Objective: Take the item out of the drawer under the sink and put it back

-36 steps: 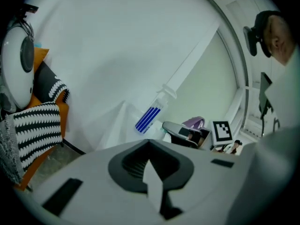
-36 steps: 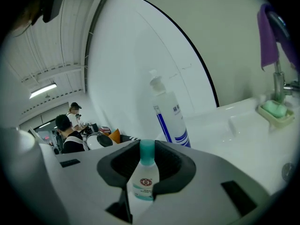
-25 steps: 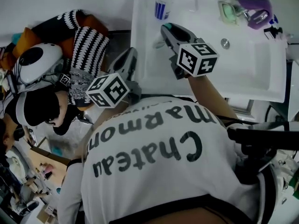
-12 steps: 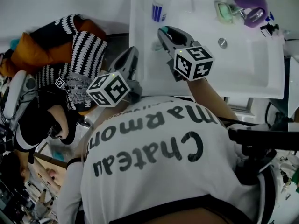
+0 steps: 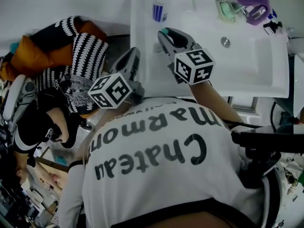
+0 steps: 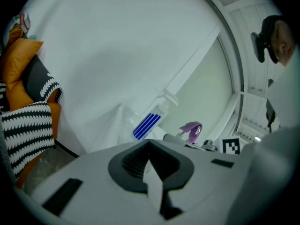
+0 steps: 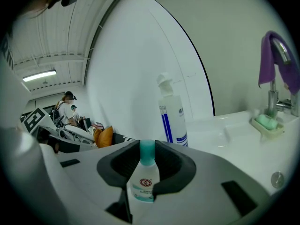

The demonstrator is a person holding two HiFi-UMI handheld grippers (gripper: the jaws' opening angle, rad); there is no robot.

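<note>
My right gripper (image 5: 164, 32) hangs over the left part of the white sink (image 5: 256, 68). It is shut on a small white bottle with a teal cap (image 7: 144, 179), which stands upright between the pads. Only the teal cap (image 5: 164, 31) shows in the head view. My left gripper (image 5: 134, 53) is at the sink's left edge, lower than the right one. Its jaws (image 6: 150, 146) are closed together with nothing in them. The drawer under the sink is hidden by my white shirt.
A tall pump bottle with blue stripes (image 5: 160, 8) stands at the sink's back left corner. A tap draped with a purple cloth (image 5: 254, 6) and a green soap dish (image 5: 228, 9) are at the back. Striped and orange clothes (image 5: 80, 42) lie left of the sink.
The right gripper with the small bottle has drifted slightly up and to the left over the sink. The left gripper has stayed in place.
</note>
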